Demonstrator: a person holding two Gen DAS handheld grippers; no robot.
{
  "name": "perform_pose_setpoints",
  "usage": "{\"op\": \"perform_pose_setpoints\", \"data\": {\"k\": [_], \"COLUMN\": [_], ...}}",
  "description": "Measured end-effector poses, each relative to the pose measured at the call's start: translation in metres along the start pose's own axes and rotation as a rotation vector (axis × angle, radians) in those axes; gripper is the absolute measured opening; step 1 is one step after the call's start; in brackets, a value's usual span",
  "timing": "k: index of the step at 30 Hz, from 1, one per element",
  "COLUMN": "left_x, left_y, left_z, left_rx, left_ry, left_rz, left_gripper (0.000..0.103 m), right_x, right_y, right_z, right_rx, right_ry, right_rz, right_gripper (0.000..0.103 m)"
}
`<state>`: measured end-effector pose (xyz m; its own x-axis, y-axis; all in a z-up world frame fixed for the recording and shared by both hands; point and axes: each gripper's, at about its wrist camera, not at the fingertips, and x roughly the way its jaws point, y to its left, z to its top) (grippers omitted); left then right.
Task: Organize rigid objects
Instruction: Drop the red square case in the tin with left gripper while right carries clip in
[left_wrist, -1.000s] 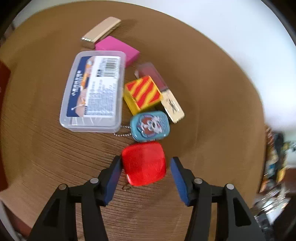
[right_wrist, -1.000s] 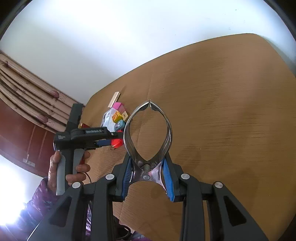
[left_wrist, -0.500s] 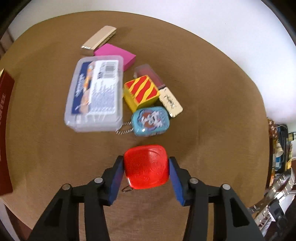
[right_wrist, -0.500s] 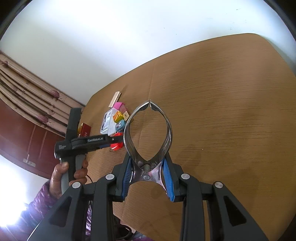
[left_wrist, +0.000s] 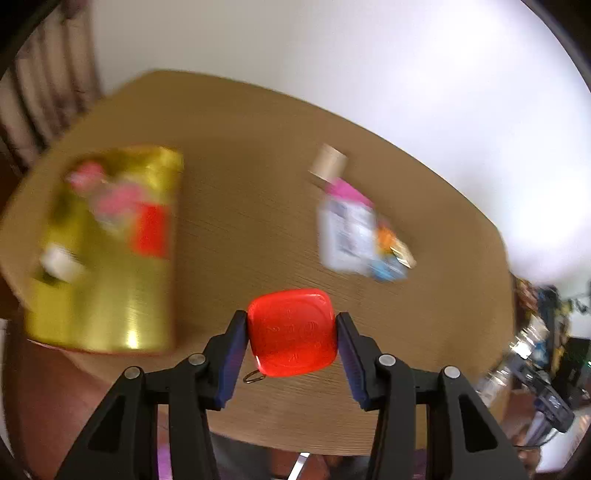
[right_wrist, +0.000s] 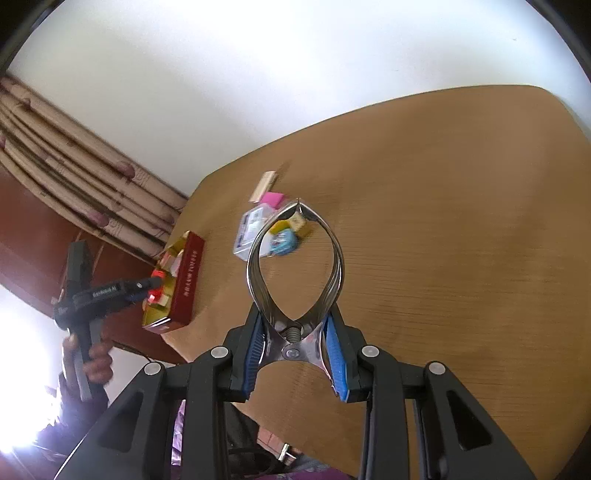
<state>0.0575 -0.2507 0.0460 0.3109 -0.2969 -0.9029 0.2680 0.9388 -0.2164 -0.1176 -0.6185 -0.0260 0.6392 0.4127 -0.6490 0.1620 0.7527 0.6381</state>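
My left claw grips the rounded red plastic tag; the open gold-lined box lies ahead-left. My right claw clamps a steel tong.

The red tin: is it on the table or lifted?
Lifted: the left claw grips the red tin above the table.

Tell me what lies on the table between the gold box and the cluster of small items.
In the left wrist view, only bare wooden table lies between the gold box and the cluster of small items; nothing rests there.
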Motion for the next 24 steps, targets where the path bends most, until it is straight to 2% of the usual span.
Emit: {"op": "perform_pose_setpoints", "data": {"k": [3,8,11,14,21,24], "left_x": [-0.004,0.032,0.057,0.080,0.101,0.097], "left_y": [0.062,0.129,0.157,0.167,0.178,0.181], "left_z": [0.020,0.037,0.043,0.050,0.053,0.050], "left_rx": [-0.035,-0.091,-0.115,-0.122,-0.112,-0.086], "left_ry": [-0.024,0.046,0.074,0.079,0.101,0.071], "left_rz": [0.133,0.241,0.261,0.257,0.258,0.276], "left_gripper": [0.049,0.049,0.049,0.049,0.049,0.050], "right_x": [0.009,0.025,0.032,0.041,0.065,0.077], "right_y": [0.016,0.042,0.058,0.076,0.116,0.137], "right_z": [0.002,0.005,0.008,0.010,0.010,0.010], "right_rx": [-0.015,-0.033,-0.048,-0.072,-0.113,-0.135], "right_ry": [0.013,0.036,0.048,0.065,0.107,0.124], "right_rz": [0.027,0.063,0.078,0.086,0.115,0.127], "right_gripper": [0.030,0.030,0.030,0.030,0.031,0.031]}}
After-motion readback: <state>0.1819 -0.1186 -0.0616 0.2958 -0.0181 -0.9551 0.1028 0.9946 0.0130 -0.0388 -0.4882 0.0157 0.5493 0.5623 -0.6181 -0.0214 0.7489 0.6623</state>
